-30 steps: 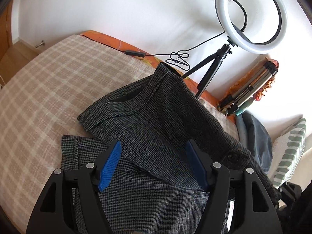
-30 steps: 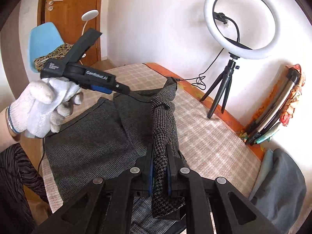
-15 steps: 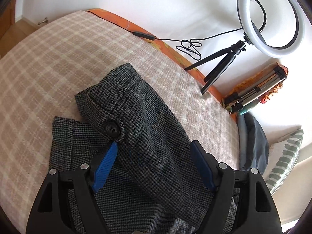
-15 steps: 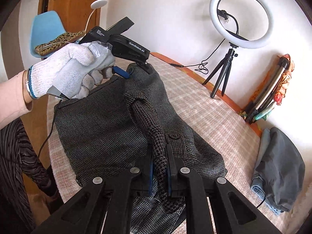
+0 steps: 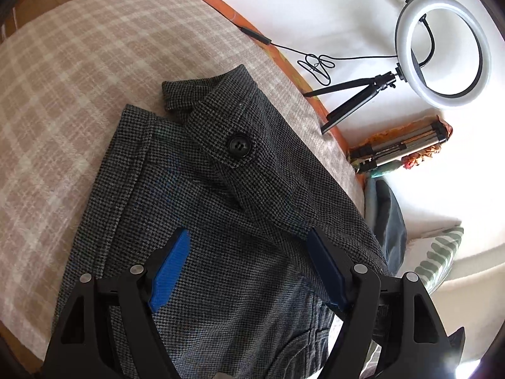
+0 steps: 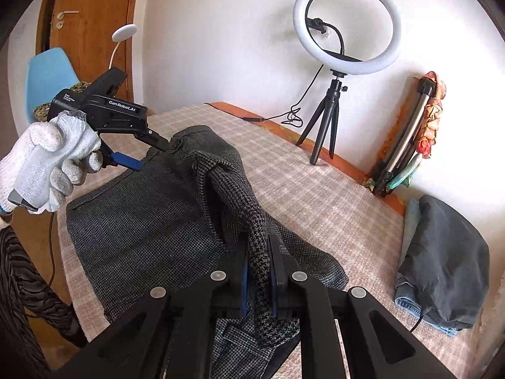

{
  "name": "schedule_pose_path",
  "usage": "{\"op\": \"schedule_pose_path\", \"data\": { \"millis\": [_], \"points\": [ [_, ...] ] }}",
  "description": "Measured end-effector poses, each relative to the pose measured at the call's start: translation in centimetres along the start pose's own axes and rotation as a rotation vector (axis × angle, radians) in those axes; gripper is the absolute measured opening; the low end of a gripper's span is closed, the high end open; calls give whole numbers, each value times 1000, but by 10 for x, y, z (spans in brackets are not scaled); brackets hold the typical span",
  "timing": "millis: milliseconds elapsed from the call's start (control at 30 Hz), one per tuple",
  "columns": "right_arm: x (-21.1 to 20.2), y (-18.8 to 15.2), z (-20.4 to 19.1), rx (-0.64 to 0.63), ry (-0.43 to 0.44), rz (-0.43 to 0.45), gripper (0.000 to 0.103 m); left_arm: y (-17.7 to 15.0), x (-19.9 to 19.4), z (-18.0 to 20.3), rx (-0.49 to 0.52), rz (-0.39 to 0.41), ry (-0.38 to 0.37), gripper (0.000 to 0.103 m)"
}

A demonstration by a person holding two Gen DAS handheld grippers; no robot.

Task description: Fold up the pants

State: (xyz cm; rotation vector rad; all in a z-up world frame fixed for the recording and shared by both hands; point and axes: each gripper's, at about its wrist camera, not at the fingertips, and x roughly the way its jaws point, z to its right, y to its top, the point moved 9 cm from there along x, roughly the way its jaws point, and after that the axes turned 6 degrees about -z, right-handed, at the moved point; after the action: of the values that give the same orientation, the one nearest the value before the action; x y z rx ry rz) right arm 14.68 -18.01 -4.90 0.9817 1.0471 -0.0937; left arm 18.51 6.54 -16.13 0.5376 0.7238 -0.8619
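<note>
Dark grey houndstooth pants (image 5: 227, 208) lie partly folded on the plaid bed cover (image 5: 63, 72), waistband with a black button (image 5: 239, 146) on top. My left gripper (image 5: 249, 265) is open just above the cloth, holding nothing. In the right wrist view my right gripper (image 6: 258, 271) is shut on a bunched ridge of the pants (image 6: 151, 221) and holds it slightly raised. The left gripper (image 6: 148, 151) also shows there, held by a white-gloved hand at the far edge of the pants.
A ring light on a tripod (image 6: 344, 47) stands at the bed's far edge with its cable. A folded tripod (image 6: 407, 139) leans on the wall. Grey and blue clothes (image 6: 442, 259) lie at the right. A blue chair (image 6: 50, 75) and wooden door are at the left.
The raised waistband half has come down onto the lower layer, and the button has turned up. My left gripper stayed open over the cloth. The right gripper kept its hold and lowered.
</note>
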Motion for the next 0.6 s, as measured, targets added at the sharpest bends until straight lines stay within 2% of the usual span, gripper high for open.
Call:
{"op": "schedule_pose_path", "data": {
  "millis": [133,200,300,400,500,600],
  "points": [
    [-1,2,-5,-10,-6,5,8,-3,11,12,-47,-15,-28,77],
    [-2,1,-3,1,-2,3,8,0,3,21,-20,60,-21,77],
    [-2,0,8,80,58,-5,8,0,-11,51,204,170,46,77],
    [-3,2,21,109,50,2,8,-14,-9,74,465,164,115,77],
    [-4,3,29,137,68,7,8,-30,-4,76,679,187,248,77],
    [-7,5,31,139,73,13,8,-31,4,69,780,198,354,77]
  ]
}}
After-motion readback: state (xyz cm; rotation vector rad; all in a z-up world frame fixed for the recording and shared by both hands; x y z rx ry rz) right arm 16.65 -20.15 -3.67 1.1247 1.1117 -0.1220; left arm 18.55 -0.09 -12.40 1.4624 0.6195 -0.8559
